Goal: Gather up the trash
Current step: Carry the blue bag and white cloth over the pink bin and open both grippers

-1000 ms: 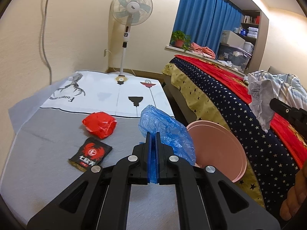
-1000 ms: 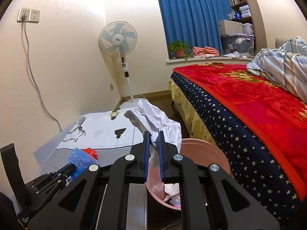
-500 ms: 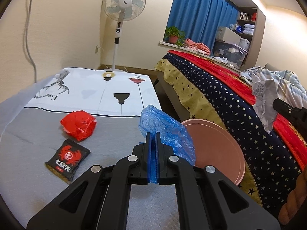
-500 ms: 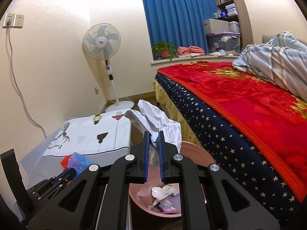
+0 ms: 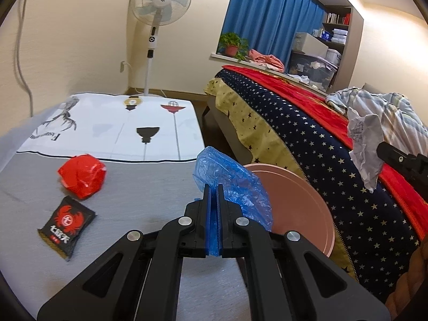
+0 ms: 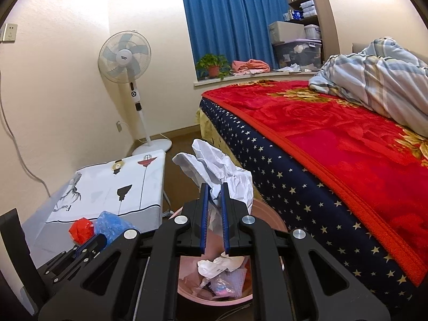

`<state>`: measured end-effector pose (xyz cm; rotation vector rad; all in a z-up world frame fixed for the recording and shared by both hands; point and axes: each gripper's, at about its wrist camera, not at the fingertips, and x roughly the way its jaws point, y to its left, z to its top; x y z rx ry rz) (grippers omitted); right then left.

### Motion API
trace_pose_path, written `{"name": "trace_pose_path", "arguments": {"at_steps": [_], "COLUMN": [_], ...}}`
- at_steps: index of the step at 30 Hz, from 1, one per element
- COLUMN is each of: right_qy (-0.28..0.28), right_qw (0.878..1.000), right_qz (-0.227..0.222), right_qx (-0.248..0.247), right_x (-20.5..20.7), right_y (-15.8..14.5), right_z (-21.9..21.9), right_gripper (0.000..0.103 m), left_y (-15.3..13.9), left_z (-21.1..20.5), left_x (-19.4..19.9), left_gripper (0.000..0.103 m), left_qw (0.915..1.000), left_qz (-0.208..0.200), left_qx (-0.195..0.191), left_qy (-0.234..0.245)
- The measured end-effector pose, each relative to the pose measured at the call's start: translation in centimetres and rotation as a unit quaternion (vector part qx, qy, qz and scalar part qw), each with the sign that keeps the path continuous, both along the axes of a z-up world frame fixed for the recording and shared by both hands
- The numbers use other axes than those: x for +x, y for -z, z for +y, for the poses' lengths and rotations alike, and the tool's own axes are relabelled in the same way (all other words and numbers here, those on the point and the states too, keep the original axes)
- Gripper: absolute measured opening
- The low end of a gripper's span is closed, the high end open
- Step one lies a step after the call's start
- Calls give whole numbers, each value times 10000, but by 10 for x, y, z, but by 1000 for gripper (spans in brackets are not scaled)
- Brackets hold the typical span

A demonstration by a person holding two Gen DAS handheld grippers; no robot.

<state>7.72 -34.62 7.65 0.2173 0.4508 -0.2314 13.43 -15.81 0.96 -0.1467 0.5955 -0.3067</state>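
My left gripper (image 5: pixel 213 195) is shut on a crumpled blue plastic bag (image 5: pixel 230 182), held above the table's right edge beside the pink trash bin (image 5: pixel 297 203). My right gripper (image 6: pixel 214 195) holds crumpled white paper (image 6: pixel 222 171) above the bin (image 6: pixel 270 214), its jaws a little apart around it. The bin holds paper and plastic scraps (image 6: pixel 222 272). A red crumpled bag (image 5: pixel 81 175) and a black snack packet (image 5: pixel 67 220) lie on the table (image 5: pixel 128 192). The right gripper and its paper (image 5: pixel 365 144) show at the right of the left wrist view.
A bed with a starred blue and red blanket (image 6: pixel 334 160) runs along the right, close to the bin. A standing fan (image 5: pixel 157 21) is by the far wall. A striped quilt (image 6: pixel 379 77) lies on the bed.
The right gripper has moved over the bin with the paper, and its jaws have parted slightly. The left gripper keeps hold of the blue bag and has shifted a little.
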Motion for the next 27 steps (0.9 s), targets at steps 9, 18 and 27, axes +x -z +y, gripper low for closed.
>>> {"name": "trace_pose_path", "arguments": {"at_steps": [9, 18, 27], "right_qy": [113, 138, 183], "right_qw": [9999, 9998, 9996], "right_qz": [104, 166, 185], "right_qx": [20, 18, 88], "right_x": [0, 0, -1], "right_y": [5, 7, 10], "right_z": [-7, -10, -15], "right_gripper": [9, 9, 9], "left_y": [2, 4, 7], "left_z": [-19, -30, -38], "left_x": [4, 7, 10], "left_gripper": [3, 3, 3], "left_qw": [9999, 9997, 9997], "left_qz": [1, 16, 49], "left_qx": [-24, -61, -52], "left_qy": [157, 216, 254]}}
